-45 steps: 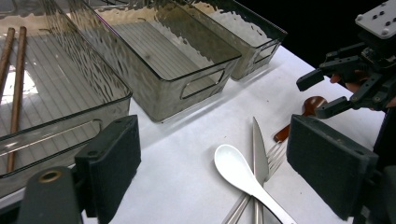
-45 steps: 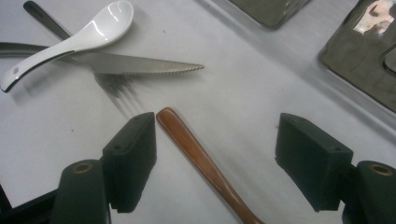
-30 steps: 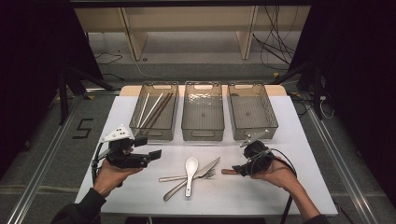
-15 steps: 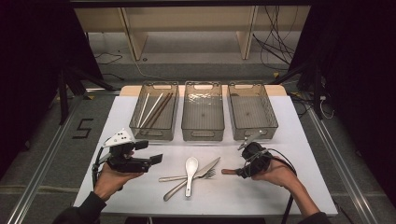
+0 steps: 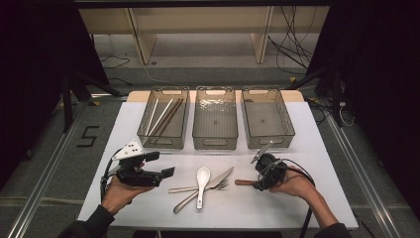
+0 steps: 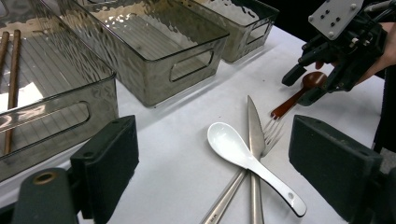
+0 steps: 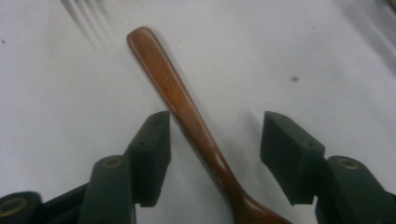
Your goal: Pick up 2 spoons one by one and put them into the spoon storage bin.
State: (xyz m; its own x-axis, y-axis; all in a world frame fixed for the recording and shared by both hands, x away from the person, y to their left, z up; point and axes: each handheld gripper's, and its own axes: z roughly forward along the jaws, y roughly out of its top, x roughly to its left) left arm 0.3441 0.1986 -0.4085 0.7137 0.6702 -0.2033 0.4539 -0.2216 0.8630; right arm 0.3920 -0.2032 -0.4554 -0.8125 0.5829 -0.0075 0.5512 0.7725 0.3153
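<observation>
Cataloguing item one: wooden spoon [image 7: 187, 116], brown, lacquered, lying flat on the white table [image 5: 322, 148] toward its right edge, near the front, handle tip pointing at the fork [image 5: 220, 185] in the cutlery heap.

Condition of my right gripper [image 5: 263, 174]: jaws part-way in, having just been closing, spoon handle between them; one pad sits just beside the wood, the other stands clear, so no grip yet. The left gripper view shows the bowl [image 6: 313, 79] under the gripper body.

Handling, by my judgement: light, stiff, not fragile. The glossy finish looks slippery, and the handle is thin and rounded, so it may roll or skate under the pads. It lies flush on the table, leaving little room beneath.

Where to hold: across the narrow handle, just above the neck where it widens into the bowl, pads square to its sides.

Item two: my left gripper [image 5: 157, 173], jaws wide apart, nothing in them, hovering near the left front of the table.

Also present: white spoon [image 5: 201, 177], knife [image 5: 218, 177], three clear bins along the far edge, chopsticks [image 5: 163, 116] in the left bin [image 5: 163, 141].
</observation>
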